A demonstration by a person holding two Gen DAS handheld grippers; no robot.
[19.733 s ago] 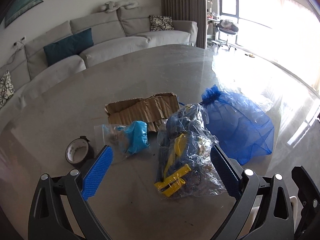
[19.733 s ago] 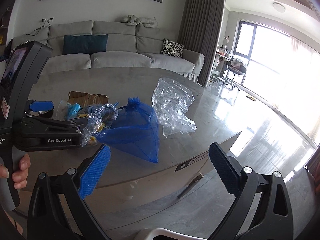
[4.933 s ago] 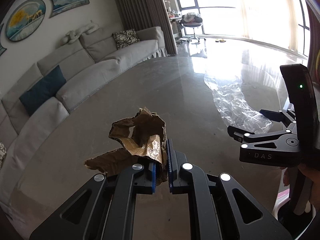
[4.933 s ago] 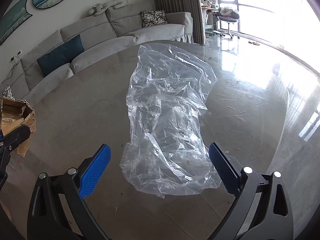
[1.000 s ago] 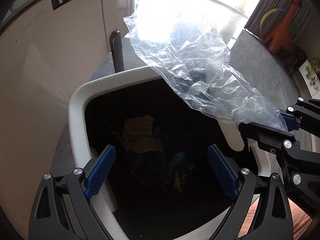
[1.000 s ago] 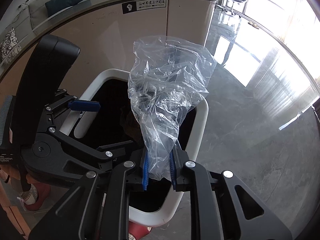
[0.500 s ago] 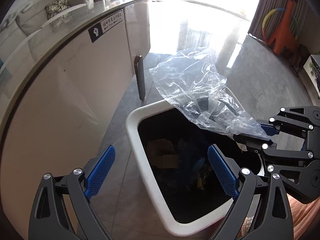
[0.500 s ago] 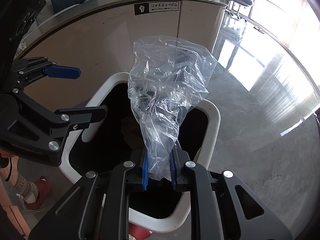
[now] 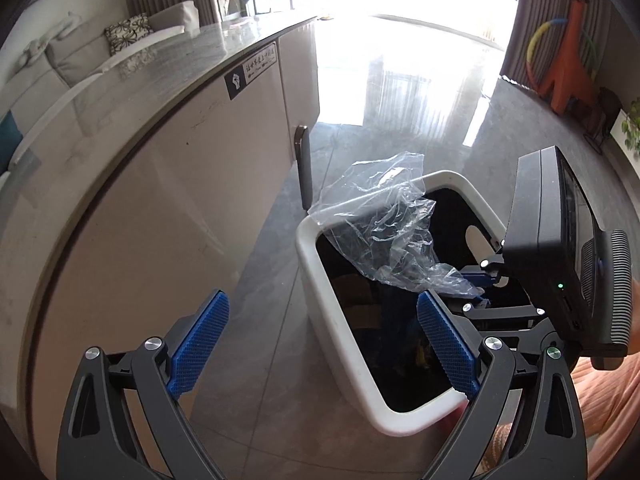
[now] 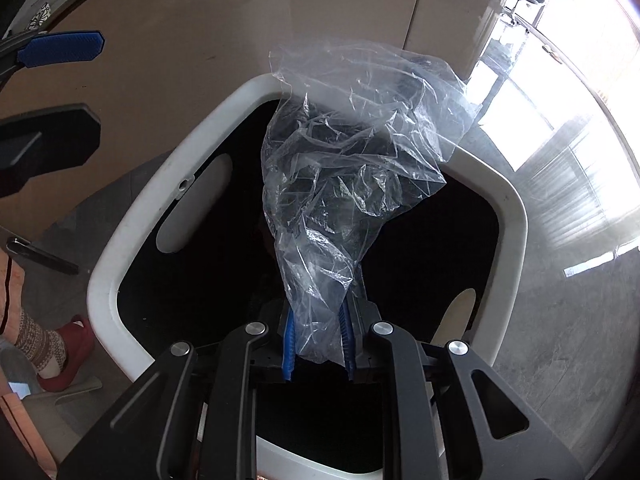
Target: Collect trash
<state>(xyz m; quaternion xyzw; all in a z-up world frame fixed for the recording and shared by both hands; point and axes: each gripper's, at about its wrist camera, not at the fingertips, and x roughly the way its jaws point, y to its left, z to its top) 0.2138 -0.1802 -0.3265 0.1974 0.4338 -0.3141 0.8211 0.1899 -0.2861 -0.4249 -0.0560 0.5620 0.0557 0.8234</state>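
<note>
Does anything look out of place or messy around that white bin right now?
Only slightly: the clear plastic bag, pinched in the right tongs, drapes over the far rim of the white bin rather than hanging fully inside. Nothing looks spilled or broken.

One plastic bag (image 10: 352,184), one bin (image 10: 132,236), perhaps several scraps inside.

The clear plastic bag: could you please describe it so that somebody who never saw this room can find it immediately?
Beside the curved beige cabinet stands a white trash bin with a dark inside. Above its opening, the right gripper pinches the clear plastic bag at one end. It is the only see-through, crinkled thing here, and its free end reaches over the bin's rim.
</note>
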